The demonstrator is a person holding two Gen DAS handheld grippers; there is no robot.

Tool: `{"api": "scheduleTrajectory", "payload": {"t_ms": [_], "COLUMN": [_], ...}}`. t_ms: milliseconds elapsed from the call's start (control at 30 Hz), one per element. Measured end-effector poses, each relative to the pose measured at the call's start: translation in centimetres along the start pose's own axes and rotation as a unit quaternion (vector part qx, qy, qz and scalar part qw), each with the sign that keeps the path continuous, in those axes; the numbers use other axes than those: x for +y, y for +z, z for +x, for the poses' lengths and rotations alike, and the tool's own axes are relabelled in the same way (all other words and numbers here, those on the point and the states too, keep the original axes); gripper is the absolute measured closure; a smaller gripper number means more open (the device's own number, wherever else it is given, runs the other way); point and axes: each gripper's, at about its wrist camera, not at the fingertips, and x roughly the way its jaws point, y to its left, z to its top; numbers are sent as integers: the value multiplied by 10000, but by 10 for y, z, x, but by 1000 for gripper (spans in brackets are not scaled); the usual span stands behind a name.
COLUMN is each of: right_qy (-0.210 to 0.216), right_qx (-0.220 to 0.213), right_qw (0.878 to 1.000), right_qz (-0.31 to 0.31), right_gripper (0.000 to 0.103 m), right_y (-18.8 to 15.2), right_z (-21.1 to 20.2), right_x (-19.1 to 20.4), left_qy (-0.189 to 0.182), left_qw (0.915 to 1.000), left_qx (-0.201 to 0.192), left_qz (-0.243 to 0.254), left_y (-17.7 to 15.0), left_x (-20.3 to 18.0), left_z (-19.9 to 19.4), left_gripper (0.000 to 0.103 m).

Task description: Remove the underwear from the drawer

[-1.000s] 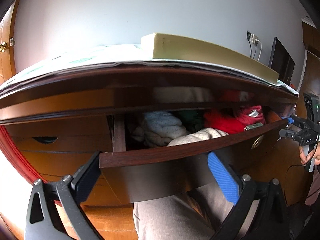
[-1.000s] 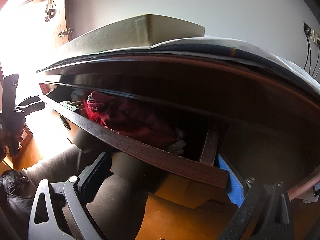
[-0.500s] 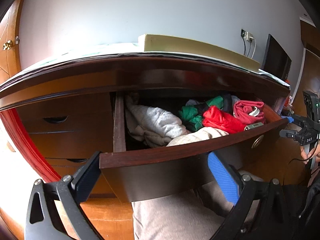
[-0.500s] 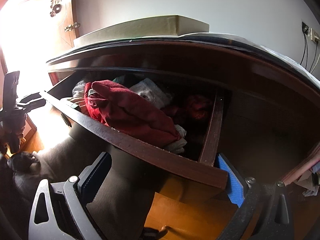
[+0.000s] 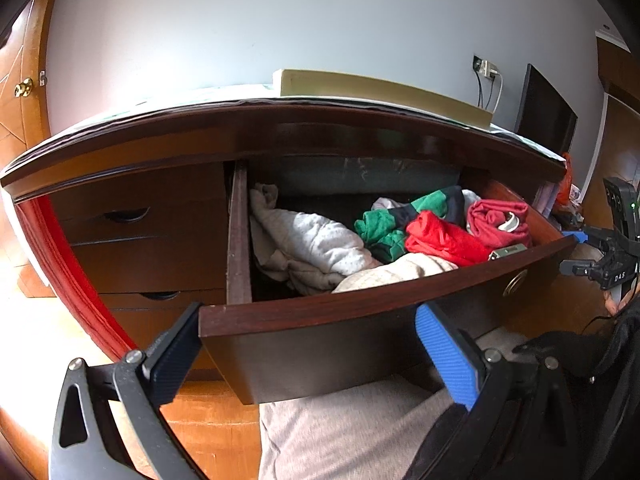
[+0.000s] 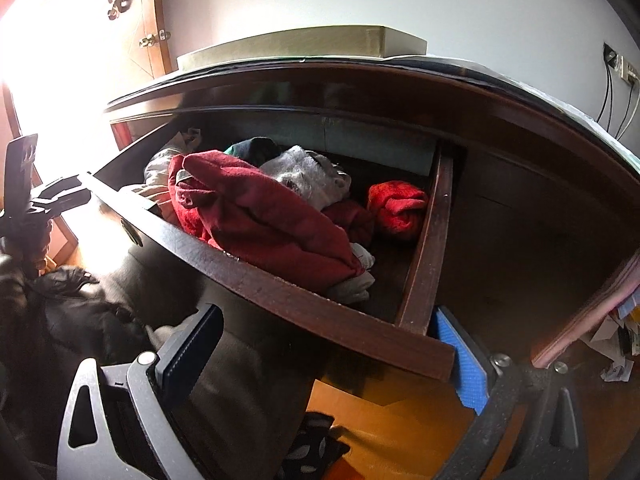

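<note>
The dark wooden drawer (image 5: 360,308) stands pulled out, full of folded clothes. In it lie a white garment (image 5: 312,240), a green and black striped piece (image 5: 400,216), a bright red piece (image 5: 440,236) and a dark red piece with a white band (image 5: 496,220). My left gripper (image 5: 310,356) is open, its fingers spread across the left end of the drawer front. My right gripper (image 6: 324,356) is open at the right end, below a dark red garment (image 6: 260,216) and a red bundle (image 6: 396,208). Each gripper holds nothing.
A flat cream box (image 5: 380,88) lies on the dresser top, with a black monitor (image 5: 544,112) to the right. Small shut drawers (image 5: 140,240) sit left of the open one. A person's trousered leg (image 5: 352,432) is under the drawer, over the wooden floor (image 6: 400,432).
The drawer has slid out from the dresser together with both grippers, and the clothes inside have come into full view.
</note>
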Motion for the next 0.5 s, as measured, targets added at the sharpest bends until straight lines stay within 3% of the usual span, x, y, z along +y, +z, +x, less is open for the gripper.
{"api": "scheduleTrajectory", "payload": {"t_ms": [400, 500], "right_qy": [37, 274], "right_qx": [141, 169], "right_qw": [9999, 9993], "right_qz": [1, 178], "right_gripper": [1, 1], "right_y": [-7, -1], "right_z": [-8, -11], "right_x": [3, -7], "left_qy": [-65, 213], "left_qw": [9998, 9993], "left_qx": [170, 193], "left_qz": [-50, -224], "left_y": [-5, -6], "left_x": [4, 20], "left_z": [-11, -25], "left_gripper": [2, 2]}}
